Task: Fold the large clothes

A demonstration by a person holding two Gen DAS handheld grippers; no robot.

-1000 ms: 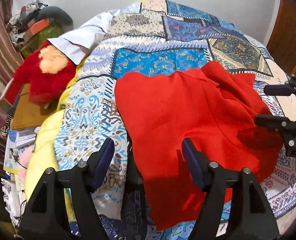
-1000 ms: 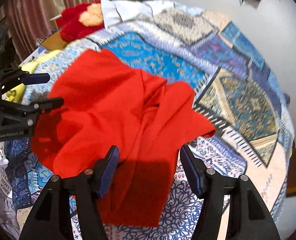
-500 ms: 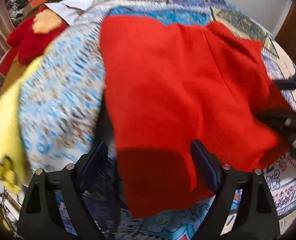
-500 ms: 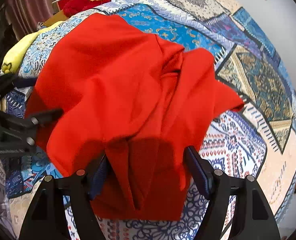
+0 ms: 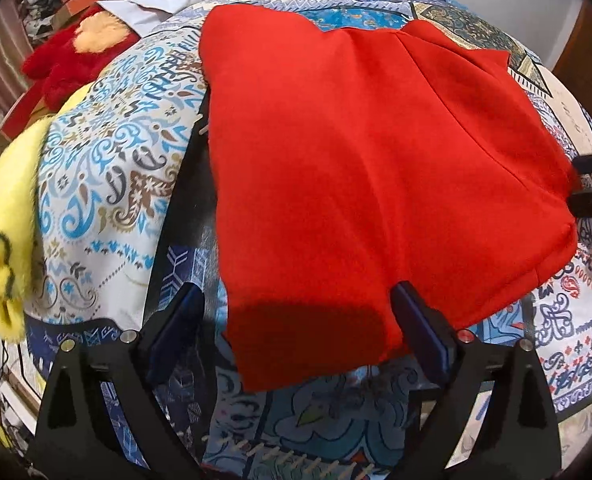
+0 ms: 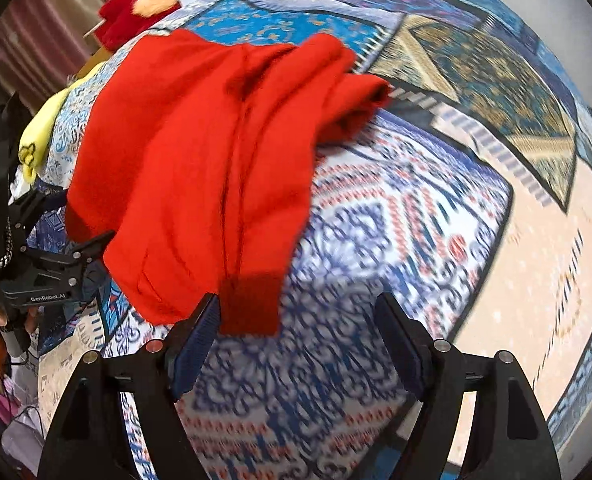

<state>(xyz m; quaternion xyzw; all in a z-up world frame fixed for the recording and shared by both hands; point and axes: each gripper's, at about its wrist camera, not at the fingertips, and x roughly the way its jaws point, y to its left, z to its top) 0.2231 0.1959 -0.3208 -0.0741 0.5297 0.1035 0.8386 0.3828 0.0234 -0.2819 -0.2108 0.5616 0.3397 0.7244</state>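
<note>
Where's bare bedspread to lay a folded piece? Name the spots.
Free: the patterned bedspread right of the red garment, out to its far edge. Also a strip between garment and yellow plush. Crowded: the far-left corner, with red plush and white cloth.

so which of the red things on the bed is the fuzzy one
The red plush toy with the pale orange patch, at the bed's far left edge. The big red garment spread flat near the grippers is smooth cloth.
</note>
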